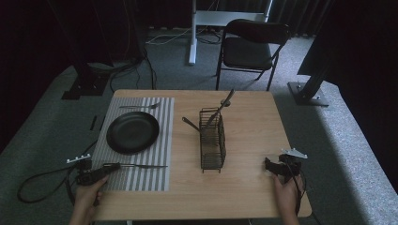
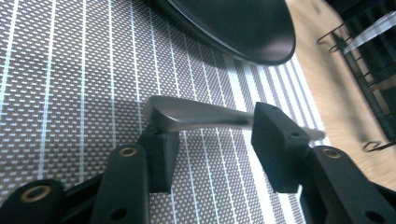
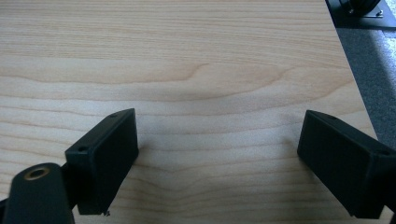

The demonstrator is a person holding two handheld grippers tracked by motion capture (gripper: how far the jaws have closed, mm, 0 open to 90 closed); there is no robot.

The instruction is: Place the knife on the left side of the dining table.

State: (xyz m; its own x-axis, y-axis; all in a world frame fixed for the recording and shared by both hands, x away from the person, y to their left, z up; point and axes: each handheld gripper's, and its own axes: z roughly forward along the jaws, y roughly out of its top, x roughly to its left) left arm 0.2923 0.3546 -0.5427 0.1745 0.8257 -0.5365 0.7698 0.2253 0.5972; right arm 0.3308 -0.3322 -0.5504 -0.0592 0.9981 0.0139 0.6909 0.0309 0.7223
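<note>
A metal utensil (image 1: 143, 166) lies along the near edge of the striped placemat (image 1: 162, 140), in front of a black plate (image 1: 133, 132). My left gripper (image 1: 114, 167) is at its handle end. In the left gripper view the handle (image 2: 196, 114) crosses the gap between the jaws, which stand apart; the left gripper (image 2: 217, 140) is open around it, low over the placemat (image 2: 70, 93), with the plate (image 2: 243, 28) just beyond. My right gripper (image 1: 268, 165) rests near the table's front right, and the right gripper (image 3: 217, 154) is open over bare wood with nothing between its fingers.
A black wire caddy (image 1: 212, 140) stands mid-table with a tall utensil (image 1: 225, 104) and another handle (image 1: 190, 123) sticking out. A second utensil (image 1: 138, 107) lies at the placemat's far edge. A folding chair (image 1: 251, 47) stands behind the table.
</note>
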